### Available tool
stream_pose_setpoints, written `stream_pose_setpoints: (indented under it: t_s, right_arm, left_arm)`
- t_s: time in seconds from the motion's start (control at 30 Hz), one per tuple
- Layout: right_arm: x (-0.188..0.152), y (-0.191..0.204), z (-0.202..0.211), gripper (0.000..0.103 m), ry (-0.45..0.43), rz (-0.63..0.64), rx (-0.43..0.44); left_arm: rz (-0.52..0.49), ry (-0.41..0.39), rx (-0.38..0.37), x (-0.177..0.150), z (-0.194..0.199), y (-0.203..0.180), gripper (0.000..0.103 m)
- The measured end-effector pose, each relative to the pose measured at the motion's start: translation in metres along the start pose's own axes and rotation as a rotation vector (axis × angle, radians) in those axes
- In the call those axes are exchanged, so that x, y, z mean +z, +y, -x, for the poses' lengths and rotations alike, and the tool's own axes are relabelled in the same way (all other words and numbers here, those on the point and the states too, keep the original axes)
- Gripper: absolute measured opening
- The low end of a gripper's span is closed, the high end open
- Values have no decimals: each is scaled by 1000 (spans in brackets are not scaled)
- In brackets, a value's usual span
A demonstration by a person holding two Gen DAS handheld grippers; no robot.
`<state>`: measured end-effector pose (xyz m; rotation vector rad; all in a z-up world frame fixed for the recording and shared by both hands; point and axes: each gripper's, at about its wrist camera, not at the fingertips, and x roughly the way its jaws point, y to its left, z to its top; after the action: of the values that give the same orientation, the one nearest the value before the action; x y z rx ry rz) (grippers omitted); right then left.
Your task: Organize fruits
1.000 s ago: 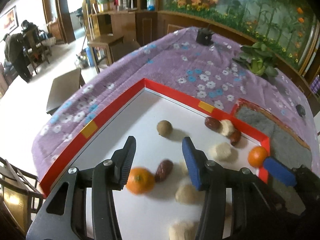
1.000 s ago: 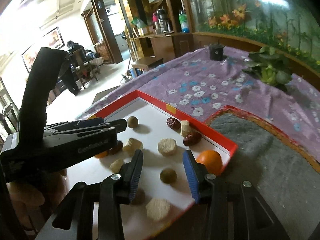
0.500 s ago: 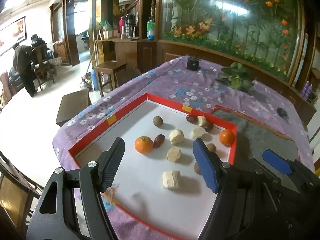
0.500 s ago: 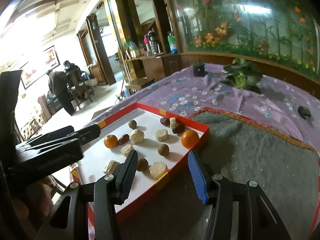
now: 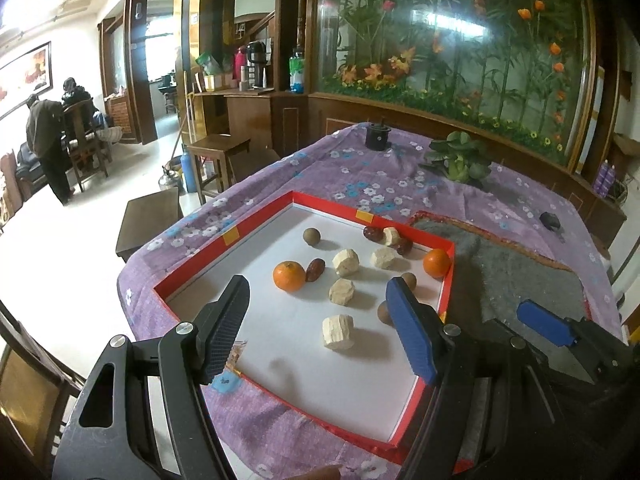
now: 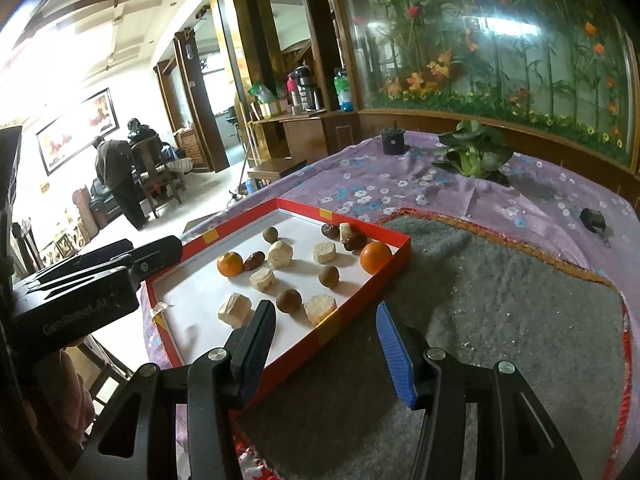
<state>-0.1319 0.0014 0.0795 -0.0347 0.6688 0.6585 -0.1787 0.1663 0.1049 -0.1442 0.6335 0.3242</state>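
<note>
A red-rimmed white tray [image 5: 256, 224] [image 6: 396, 264] lies on the purple flowered cloth. It holds two oranges [image 5: 289, 276] [image 5: 437, 263], dark red dates [image 5: 315, 269], brown round fruits [image 5: 311, 236] and several pale chunks [image 5: 338, 332]. One orange shows in the right wrist view [image 6: 375, 257] at the tray's far corner, the other at the left [image 6: 230, 264]. My left gripper [image 5: 320, 328] is open and empty, raised above the tray's near side. My right gripper [image 6: 326, 344] is open and empty, above the tray's edge and the grey mat.
A grey mat [image 6: 500, 312] with a red border lies right of the tray. A leafy green vegetable [image 6: 476, 156], a black cylinder [image 6: 393, 141] and a small dark object [image 6: 593, 220] sit farther back on the cloth. Chairs and a stool [image 5: 150, 216] stand on the floor to the left.
Both grippers have pulled up and back from the tray, so the whole tray now shows. The orange that was between my left fingers now lies in the tray.
</note>
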Motion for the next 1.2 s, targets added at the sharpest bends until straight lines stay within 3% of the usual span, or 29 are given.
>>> stream_pose_setpoints:
  t_s: [1.2]
  right_arm:
    - [-3,-2,-9,51,24,6,2]
  left_arm:
    - [-16,20,0,-6,-6,-3,72]
